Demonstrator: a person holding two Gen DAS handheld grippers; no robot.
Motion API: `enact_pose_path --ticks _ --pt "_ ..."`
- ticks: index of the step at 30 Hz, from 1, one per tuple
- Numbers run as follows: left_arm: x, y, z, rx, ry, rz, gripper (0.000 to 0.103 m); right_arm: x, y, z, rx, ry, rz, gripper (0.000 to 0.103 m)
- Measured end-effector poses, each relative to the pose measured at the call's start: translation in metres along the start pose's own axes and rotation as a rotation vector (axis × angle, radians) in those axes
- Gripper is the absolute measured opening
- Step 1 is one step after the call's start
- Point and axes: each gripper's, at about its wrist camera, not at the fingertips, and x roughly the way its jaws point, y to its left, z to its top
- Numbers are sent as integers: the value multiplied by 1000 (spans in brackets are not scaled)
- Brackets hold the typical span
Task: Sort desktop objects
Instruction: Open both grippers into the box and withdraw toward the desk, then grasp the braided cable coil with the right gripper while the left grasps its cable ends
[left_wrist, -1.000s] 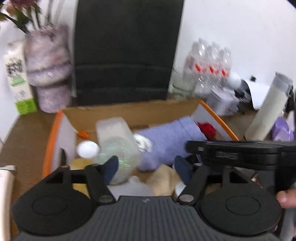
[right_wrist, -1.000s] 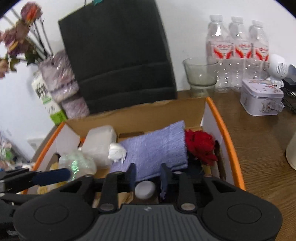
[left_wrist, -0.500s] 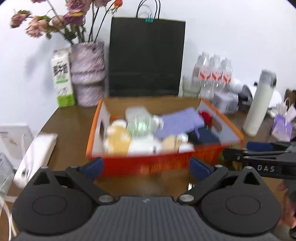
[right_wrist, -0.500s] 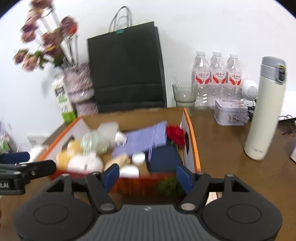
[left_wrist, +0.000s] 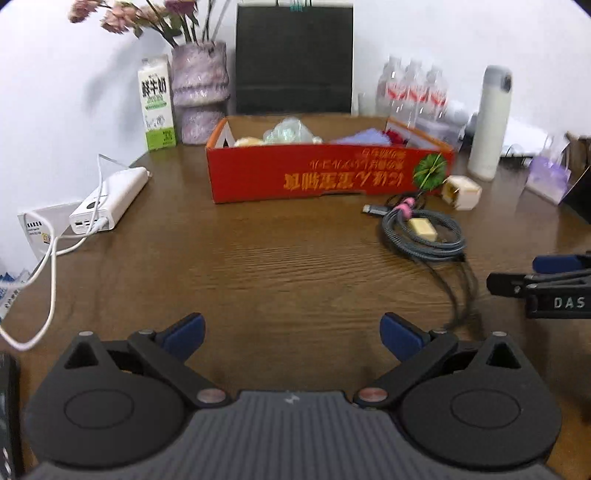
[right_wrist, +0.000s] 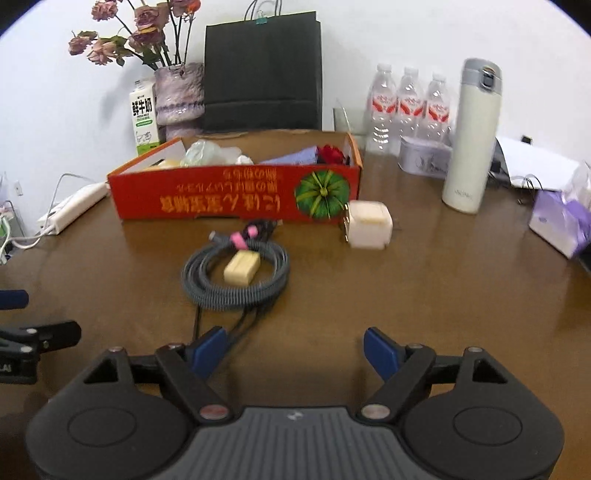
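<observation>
Right wrist view, right gripper (right_wrist: 291, 349) jaws spread and empty above table (right_wrist: 424, 295), coiled cable (right_wrist: 236, 280) ahead, left gripper (left_wrist: 291, 334) likewise spread, red box (left_wrist: 328, 173) beyond.

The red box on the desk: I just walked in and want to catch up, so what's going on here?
A person holds two grippers, sorting desk items into the red box, which already holds a purple cloth, a red flower and other bits. The left gripper and right gripper are both open and empty, above bare table. A coiled grey cable and a white charger plug lie outside, in front of the box.
</observation>
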Motion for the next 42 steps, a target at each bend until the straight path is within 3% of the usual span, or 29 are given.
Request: enact_pose_path --ticks 5,8,16,23,29,31,33,36,37,39,41,42 --pt "-9 4 -15 -27 -14 -4 103 -16 -4 -18 -10 -22 -8 81" --pt "-3 3 -19 -43 27 12 103 -24 -9 -22 14 -53 34 82" --pt "0 -5 -20 7 31 6 103 -20 -18 -21 61 -70 35 82" --pt "-9 -13 -22 51 -14 -71 103 -16 -18 -20 70 -57 27 82" --pt "-2 -25 -16 -21 38 -327 103 -6 -13 -6 71 -53 73 82" --pt "2 -42 -14 33 32 -325 103 1 -4 5 54 -63 102 83" --pt "9 -63 -12 132 37 -269 102 15 2 17 27 -64 136 91" --pt "17 -78 -9 166 38 -241 96 37 11 36 15 -42 153 91" --pt "18 -81 -9 177 25 -230 85 44 13 42 19 -30 166 91" --pt "18 -87 -9 205 16 -242 76 58 16 53 21 2 201 91" --pt "15 -91 -10 230 -2 -276 51 69 23 58 -9 39 205 92" --pt "12 -94 -12 246 -11 -292 44 75 27 60 -35 51 195 91"
